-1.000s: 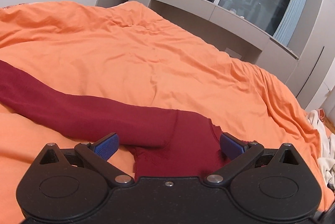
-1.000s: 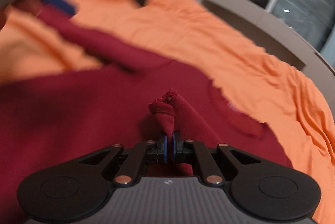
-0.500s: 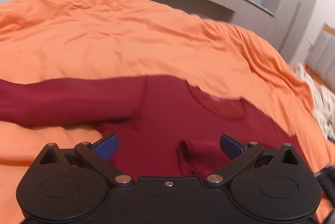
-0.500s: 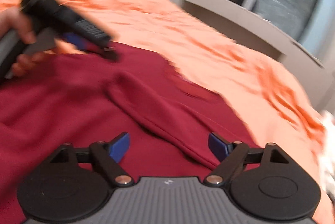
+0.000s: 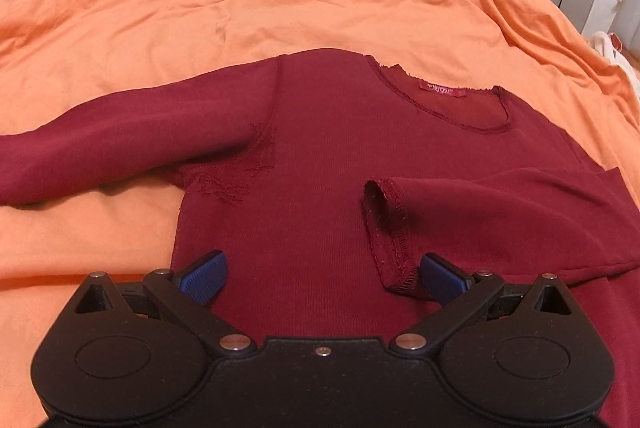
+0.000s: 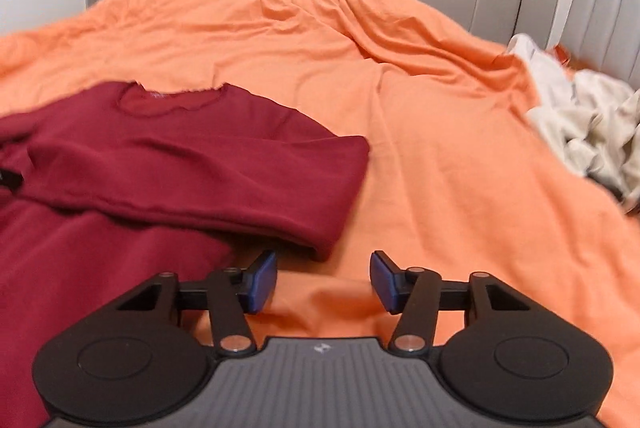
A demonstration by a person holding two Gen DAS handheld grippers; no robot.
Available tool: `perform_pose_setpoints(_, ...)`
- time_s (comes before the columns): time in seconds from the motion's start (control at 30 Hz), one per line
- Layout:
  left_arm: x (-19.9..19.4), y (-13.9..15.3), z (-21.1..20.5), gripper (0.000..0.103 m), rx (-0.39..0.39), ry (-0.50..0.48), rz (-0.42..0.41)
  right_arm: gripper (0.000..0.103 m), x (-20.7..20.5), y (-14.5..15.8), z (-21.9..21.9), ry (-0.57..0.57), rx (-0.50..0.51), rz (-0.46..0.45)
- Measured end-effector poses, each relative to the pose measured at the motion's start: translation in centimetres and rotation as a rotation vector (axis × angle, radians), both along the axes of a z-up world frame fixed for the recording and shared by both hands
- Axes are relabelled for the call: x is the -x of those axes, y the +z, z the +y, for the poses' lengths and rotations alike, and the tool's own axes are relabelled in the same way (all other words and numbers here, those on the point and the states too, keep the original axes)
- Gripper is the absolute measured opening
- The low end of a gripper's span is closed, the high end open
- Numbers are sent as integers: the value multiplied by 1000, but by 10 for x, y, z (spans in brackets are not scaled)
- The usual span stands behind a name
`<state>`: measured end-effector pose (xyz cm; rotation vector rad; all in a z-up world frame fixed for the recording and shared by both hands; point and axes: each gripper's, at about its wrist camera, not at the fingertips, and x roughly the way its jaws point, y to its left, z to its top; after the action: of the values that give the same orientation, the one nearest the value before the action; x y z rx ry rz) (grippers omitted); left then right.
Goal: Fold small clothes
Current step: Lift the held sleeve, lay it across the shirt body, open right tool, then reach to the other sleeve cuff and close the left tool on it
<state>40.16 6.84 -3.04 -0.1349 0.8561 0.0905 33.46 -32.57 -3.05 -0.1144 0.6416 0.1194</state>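
Right sleeve [image 5: 500, 204] lay folded across shirt [image 5: 320, 156] chest, frame centre-right. Left gripper [image 5: 322, 274] wide, empty, above hem. Right gripper [image 6: 323, 282] wide, empty, over orange duvet [image 6: 440, 148].

Left tongs [image 5: 322, 278] gaping wide; right tongs [image 6: 323, 282] parted, empty.

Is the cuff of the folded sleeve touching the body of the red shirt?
Touching. In the left wrist view the sleeve cuff lies flat on the red shirt, with no gap under it.

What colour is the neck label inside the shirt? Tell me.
The neck label is pinkish-red on the dark red shirt; clearest in the left wrist view.
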Motion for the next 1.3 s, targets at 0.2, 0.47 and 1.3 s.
perform_pose_setpoints(0.2,0,-2,-8,102,-58,-20,20,24,-26,2,-2,-81,27,-39)
perform_pose_setpoints(0.47,0,-3,-11,103,-69,-25,21,5,-28,-6,9,-96,165,-22)
perform_pose_setpoints(1.3,70,64,98,102,-41,224,-174,103,6,25,-2,-40,27,-63)
